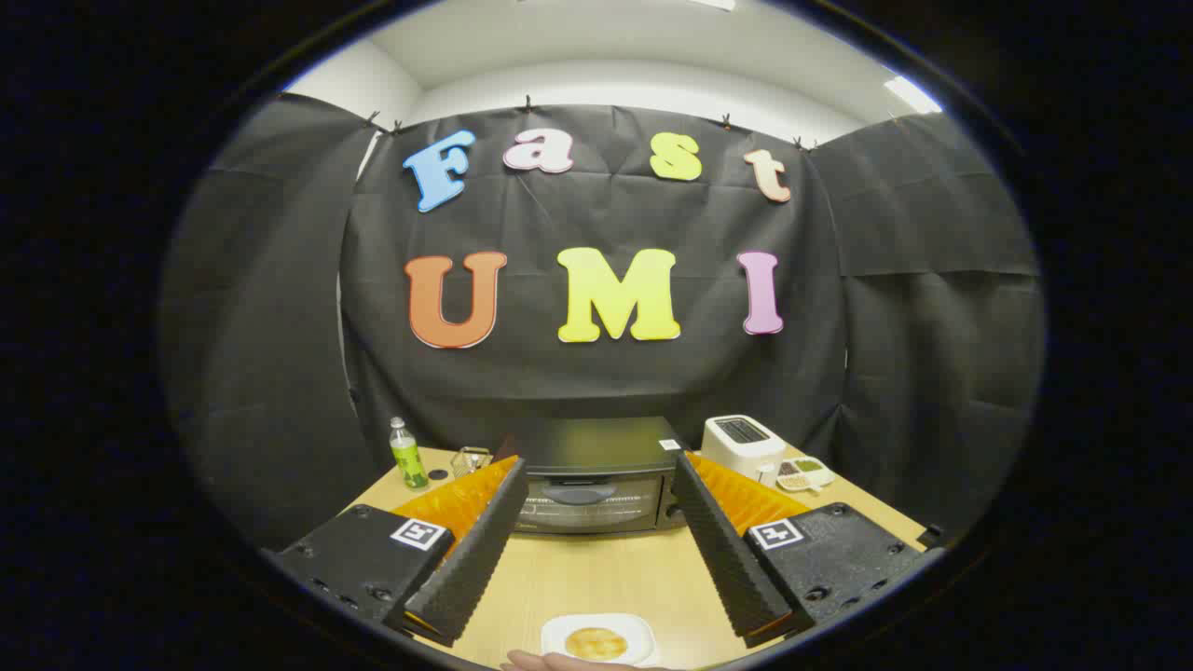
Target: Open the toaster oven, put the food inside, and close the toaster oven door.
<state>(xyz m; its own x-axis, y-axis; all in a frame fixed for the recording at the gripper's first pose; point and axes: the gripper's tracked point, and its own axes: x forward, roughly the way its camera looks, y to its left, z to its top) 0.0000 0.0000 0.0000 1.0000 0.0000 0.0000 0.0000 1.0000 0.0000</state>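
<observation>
Nearest the camera, a hand (559, 663), mostly cut off, touches a white plate (598, 639) with a round flat piece of food (596, 643), lying between the wide-open, empty jaws (596, 477). Left to right beyond them on the desk (606, 578): green bottle (407, 454), toaster oven (591, 473) with door shut facing the camera, long side crosswise, white toaster (742, 445).

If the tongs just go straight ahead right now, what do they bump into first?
Most likely the toaster oven. The tongs are open and hold nothing, and its shut door sits between and beyond the fingertips across bare table. The plate with food lies lower, nearer than the tips, so probably out of the way.
</observation>
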